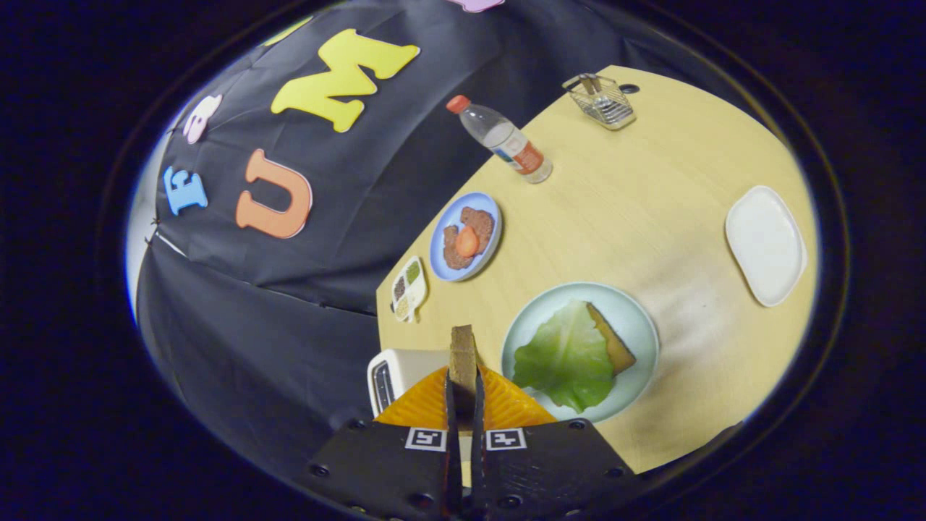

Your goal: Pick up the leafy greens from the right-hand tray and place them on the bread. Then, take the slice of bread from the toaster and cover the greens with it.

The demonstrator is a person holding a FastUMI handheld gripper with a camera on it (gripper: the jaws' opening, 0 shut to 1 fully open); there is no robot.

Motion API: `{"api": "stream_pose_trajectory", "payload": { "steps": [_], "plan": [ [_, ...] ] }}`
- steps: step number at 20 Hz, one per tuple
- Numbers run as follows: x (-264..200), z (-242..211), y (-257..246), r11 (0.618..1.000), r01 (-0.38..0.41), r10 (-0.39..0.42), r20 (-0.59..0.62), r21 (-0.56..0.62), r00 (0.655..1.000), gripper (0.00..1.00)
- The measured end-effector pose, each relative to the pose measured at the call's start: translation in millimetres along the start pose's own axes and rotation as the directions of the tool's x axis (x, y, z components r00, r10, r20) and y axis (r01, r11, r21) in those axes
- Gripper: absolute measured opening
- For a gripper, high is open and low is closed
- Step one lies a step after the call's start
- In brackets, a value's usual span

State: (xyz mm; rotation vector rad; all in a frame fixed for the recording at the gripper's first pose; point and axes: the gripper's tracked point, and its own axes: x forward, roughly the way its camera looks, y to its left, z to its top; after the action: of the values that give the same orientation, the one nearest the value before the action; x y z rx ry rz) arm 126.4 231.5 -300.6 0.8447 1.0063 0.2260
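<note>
The fingers [463, 394] grip a bread slice [462, 356] on edge, above the toaster [394, 376]. Just beside it, the greens [568, 358] cover the bread [613, 340] on a round plate [636, 318]. Beyond stand a blue plate [441, 246], a bottle [506, 141] and a white tray [765, 244].

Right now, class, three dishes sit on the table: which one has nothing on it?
The white plate, far beyond the gripper shut on the bread slice. The pale green plate holds lettuce on bread; the blue plate holds patties and tomato.
</note>
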Motion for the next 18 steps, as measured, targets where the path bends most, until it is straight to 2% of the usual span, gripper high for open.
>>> {"api": "stream_pose_trajectory", "payload": {
  "steps": [12, 18],
  "plan": [
    [35.0, 6.2, -78.0, 0.996, 0.042, -0.040, -0.024, 0.079, 0.999, 0.05],
    [40.3, 8.0, -94.2, 0.998, 0.062, -0.062, -0.020, 0.022, 0.998, 0.07]
  ]
}}
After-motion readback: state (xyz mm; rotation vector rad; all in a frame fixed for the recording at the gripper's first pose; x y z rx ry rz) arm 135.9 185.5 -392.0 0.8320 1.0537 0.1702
